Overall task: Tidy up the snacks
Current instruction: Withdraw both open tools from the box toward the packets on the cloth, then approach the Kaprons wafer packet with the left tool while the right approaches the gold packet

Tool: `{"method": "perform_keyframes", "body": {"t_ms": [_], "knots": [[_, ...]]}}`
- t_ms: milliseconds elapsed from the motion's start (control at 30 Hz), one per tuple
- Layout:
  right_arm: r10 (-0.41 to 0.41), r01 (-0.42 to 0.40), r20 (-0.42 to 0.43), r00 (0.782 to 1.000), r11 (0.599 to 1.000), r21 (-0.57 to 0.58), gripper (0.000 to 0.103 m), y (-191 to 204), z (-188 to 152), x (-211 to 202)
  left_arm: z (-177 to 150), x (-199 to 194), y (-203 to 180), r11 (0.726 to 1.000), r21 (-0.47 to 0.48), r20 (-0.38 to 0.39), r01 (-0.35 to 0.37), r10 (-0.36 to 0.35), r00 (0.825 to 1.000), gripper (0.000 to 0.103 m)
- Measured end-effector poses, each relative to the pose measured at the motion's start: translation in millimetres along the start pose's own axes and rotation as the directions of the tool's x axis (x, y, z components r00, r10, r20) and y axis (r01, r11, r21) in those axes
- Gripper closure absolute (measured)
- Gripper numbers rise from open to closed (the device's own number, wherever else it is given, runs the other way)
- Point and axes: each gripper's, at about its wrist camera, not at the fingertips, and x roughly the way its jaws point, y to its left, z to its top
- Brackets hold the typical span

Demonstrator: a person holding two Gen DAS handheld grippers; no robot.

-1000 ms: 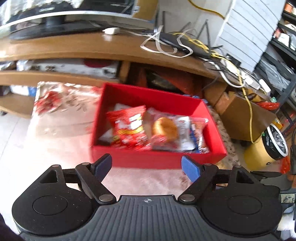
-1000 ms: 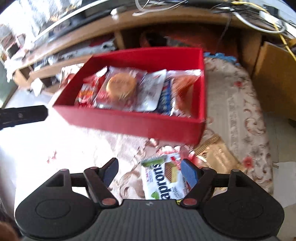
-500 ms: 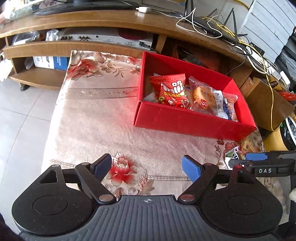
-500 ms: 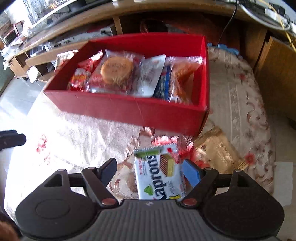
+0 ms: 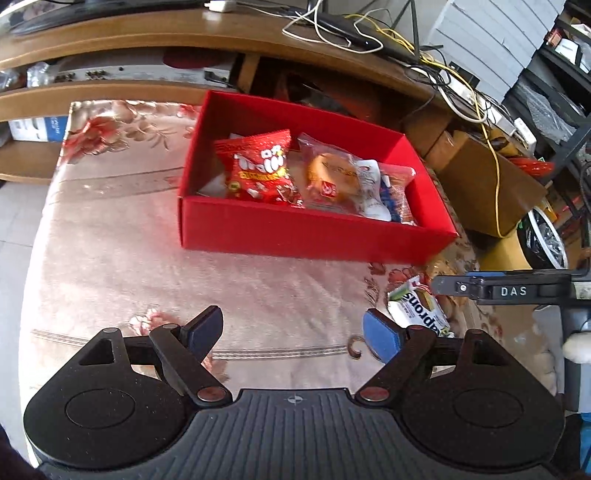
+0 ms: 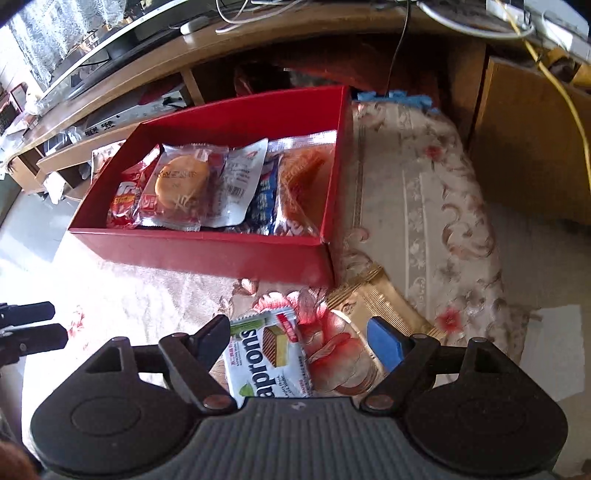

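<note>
An open red box point(image 5: 295, 232) stands on the floral cloth and holds several snack packets, among them a red bag point(image 5: 258, 170) and a round cake packet point(image 6: 181, 181). A white and green wafer packet point(image 6: 266, 354) lies flat on the cloth in front of the box point(image 6: 207, 254). It sits between the fingers of my right gripper point(image 6: 299, 343), close to the left finger. The jaws are opening and do not press on it. A gold packet point(image 6: 373, 302) lies beside it. My left gripper point(image 5: 293, 332) hangs open over bare cloth, left of the wafer packet point(image 5: 417, 310).
Behind the box runs a wooden TV stand point(image 5: 147, 44) with shelves and tangled cables point(image 5: 369, 33). A brown cardboard box point(image 5: 480, 173) stands to the right of the cloth-covered table. My right gripper's finger point(image 5: 498, 290) reaches in from the right in the left wrist view.
The right jaws have widened and the right gripper has slid sideways, so the wafer packet now lies by its left finger. The left gripper pulled back from the box, then sank towards the cloth.
</note>
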Motion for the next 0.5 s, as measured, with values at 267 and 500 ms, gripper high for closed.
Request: {"method": "perform_keyframes", "body": {"t_ms": [267, 500], "knots": [[-0.042, 0.034, -0.066, 0.997, 0.992, -0.123, 0.021, 36, -24, 33, 1, 4, 1, 1.000, -0.024, -0.013, 0.003, -0.003, 1.000, 0.016], [-0.143, 0.144, 0.030, 0.989, 0.923, -0.357, 0.026, 105, -46, 39, 0, 7, 2, 1.000, -0.016, -0.024, -0.002, 0.002, 1.000, 0.016]]}}
